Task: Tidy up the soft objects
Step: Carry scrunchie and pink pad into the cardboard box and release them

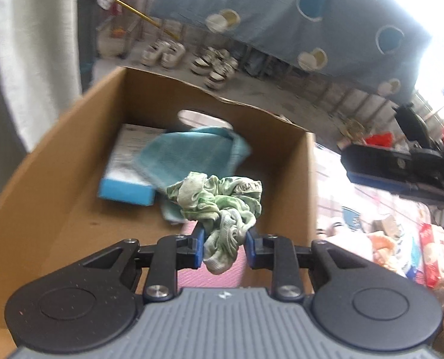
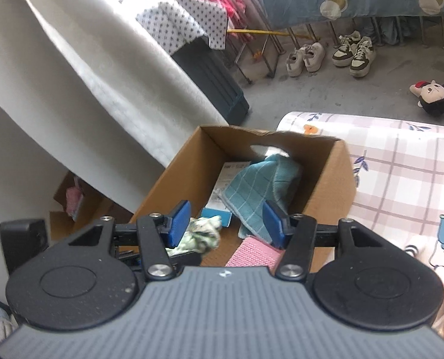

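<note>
My left gripper (image 1: 224, 246) is shut on a crumpled green and white cloth (image 1: 219, 206) and holds it over the open cardboard box (image 1: 57, 161). In the box lie a teal checked cloth (image 1: 189, 155), a blue and white carton (image 1: 126, 179) and a pink cloth (image 1: 210, 269). My right gripper (image 2: 226, 223) is open and empty above the same box (image 2: 180, 179); through its fingers I see the green cloth (image 2: 204, 234), the teal cloth (image 2: 258, 191) and the pink cloth (image 2: 256, 252). The right gripper shows at the right edge of the left wrist view (image 1: 407, 167).
The box stands at the edge of a checked bed sheet (image 2: 401, 179). A white curtain (image 2: 72, 74) hangs to the left. Shoes (image 2: 305, 56) and a plush doll (image 2: 434, 95) lie on the grey floor. A second small box (image 2: 75, 200) sits low at left.
</note>
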`<action>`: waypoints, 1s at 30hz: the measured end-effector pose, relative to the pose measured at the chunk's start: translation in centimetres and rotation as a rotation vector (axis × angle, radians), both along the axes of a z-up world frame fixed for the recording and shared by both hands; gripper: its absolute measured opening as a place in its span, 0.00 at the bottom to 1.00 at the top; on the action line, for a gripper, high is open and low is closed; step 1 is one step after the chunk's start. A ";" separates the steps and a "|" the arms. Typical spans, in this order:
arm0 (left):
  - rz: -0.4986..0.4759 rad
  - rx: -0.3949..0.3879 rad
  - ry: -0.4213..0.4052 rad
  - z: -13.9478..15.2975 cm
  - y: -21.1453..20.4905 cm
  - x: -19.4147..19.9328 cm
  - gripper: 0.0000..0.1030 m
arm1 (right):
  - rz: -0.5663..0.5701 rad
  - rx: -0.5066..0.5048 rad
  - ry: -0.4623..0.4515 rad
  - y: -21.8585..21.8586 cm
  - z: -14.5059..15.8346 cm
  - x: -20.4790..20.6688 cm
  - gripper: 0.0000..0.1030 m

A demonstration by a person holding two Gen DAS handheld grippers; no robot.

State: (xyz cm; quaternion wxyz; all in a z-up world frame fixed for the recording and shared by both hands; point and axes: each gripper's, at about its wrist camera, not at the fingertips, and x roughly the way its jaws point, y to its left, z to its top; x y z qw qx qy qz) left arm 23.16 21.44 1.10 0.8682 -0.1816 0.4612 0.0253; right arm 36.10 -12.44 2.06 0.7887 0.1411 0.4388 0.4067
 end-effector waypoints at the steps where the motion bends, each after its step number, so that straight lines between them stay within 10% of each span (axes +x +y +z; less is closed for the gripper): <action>1: -0.013 -0.013 0.011 -0.2 -0.5 0.9 0.27 | -0.008 0.011 0.004 -0.7 -0.1 0.2 0.52; 15: 0.021 -0.161 0.087 -3.3 -1.7 7.0 0.58 | -0.092 0.063 0.062 -8.3 -3.0 2.8 0.53; 30: 0.041 -0.049 -0.069 3.4 -3.2 -0.2 0.72 | -0.083 0.127 0.026 -11.6 0.2 -0.7 0.53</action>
